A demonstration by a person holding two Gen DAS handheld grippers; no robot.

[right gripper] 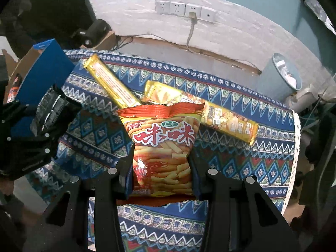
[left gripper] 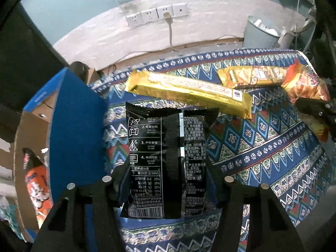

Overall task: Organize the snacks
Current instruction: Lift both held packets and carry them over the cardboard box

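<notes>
Patterned tablecloth (left gripper: 262, 147) under left fingers (left gripper: 121, 180) clamping black packet (left gripper: 166, 157), right fingers (right gripper: 124, 168) clamping orange snack bag (right gripper: 163, 147).

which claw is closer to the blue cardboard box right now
Left. The left claw, shut on the black snack packet, sits right beside the blue cardboard box. The right claw, shut on the orange snack bag, is farther across the patterned cloth.

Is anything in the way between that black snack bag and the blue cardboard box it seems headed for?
Nothing visible blocks it. The left gripper holds the black snack bag right beside the blue box, whose near blue wall it must clear. Inside lies an orange packet, with room around it as far as shows.
</notes>
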